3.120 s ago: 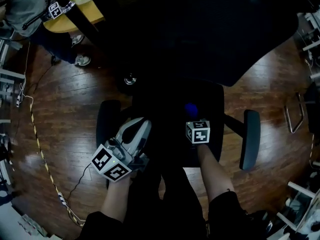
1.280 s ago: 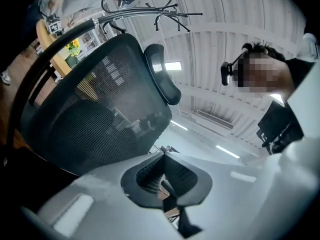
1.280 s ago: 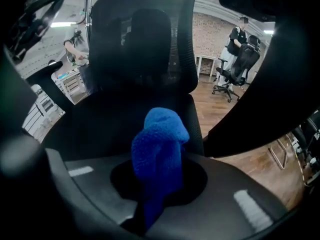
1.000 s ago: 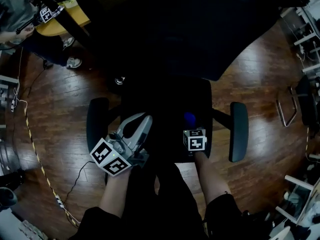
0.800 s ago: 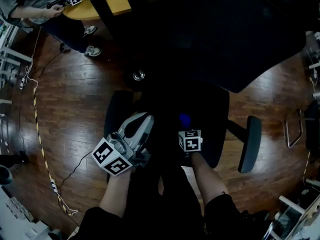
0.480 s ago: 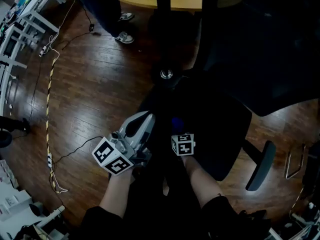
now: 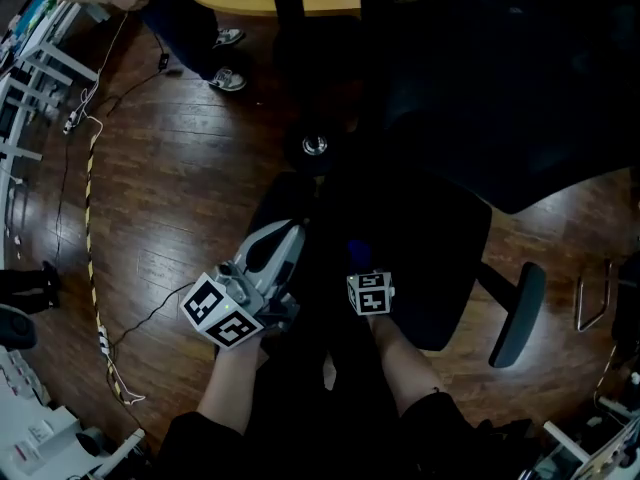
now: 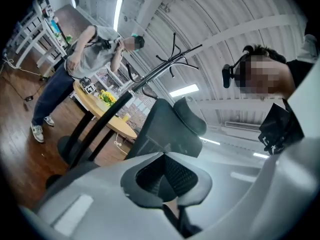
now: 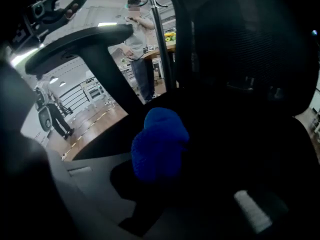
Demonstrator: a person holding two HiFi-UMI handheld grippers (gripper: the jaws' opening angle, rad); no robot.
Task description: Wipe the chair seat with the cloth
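Off the left edge of the chair seat [image 7: 430, 258]: left gripper [image 7: 288, 238], jaws pressed together on nothing, aimed up and away. Over the seat's near-left part: right gripper [image 7: 362, 271], jaws clamped on the bunched blue cloth [image 9: 159, 144]; contact with the seat impossible to tell in the dark. Bulk of the seat ahead and rightward of the cloth, so right gripper plainly nearer. One cloth, one seat, two grippers.

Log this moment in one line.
left gripper: shut, empty | right gripper: shut on blue cloth | position: over chair seat
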